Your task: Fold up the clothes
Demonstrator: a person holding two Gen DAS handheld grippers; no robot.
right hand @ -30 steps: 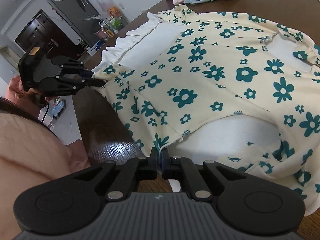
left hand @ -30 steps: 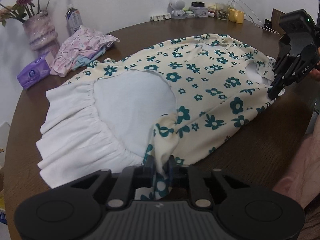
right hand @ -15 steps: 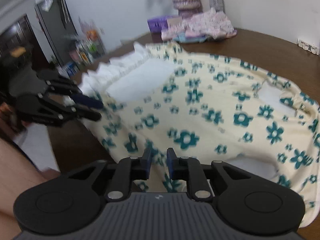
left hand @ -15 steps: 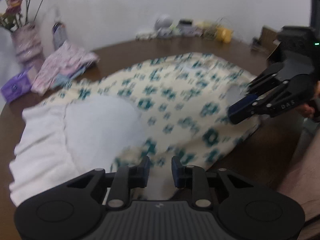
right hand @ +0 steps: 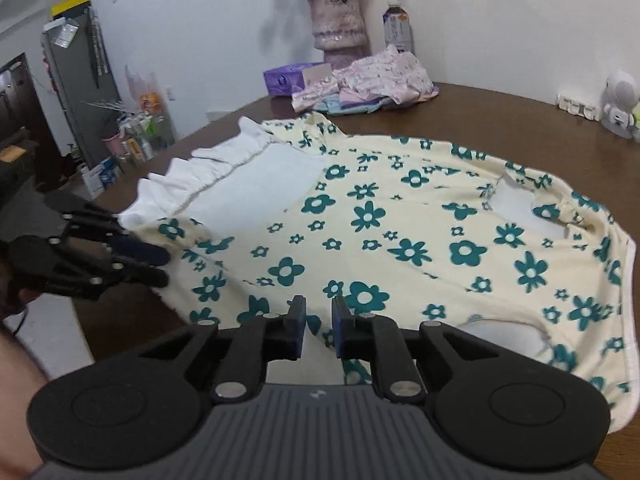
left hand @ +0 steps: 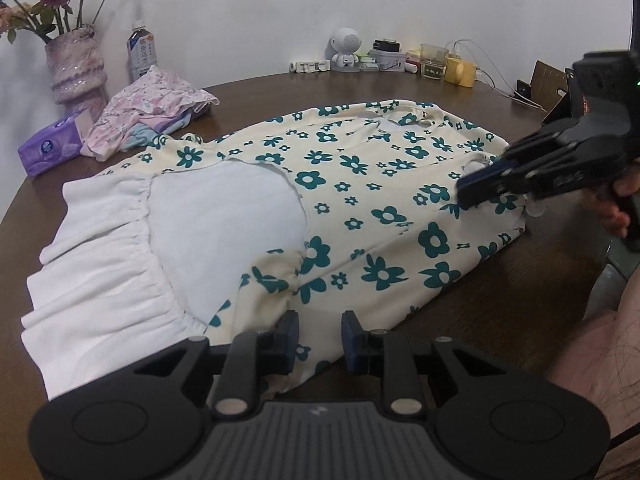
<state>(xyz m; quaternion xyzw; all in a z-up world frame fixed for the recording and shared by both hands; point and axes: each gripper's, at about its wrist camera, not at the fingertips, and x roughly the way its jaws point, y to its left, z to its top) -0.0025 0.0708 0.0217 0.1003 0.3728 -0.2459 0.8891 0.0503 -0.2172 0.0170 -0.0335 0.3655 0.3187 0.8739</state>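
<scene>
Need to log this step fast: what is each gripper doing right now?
Left gripper: open, holding nothing; the floral dress lies under it.
Right gripper: open, holding nothing, above the dress's near edge.

No lettering can be read for certain. The drink bottle (left hand: 141, 54) beside the vase carries a white label with dark print too small to make out. The purple tissue pack (left hand: 50, 148) on the table shows a round blue emblem, its writing illegible at this size.
</scene>
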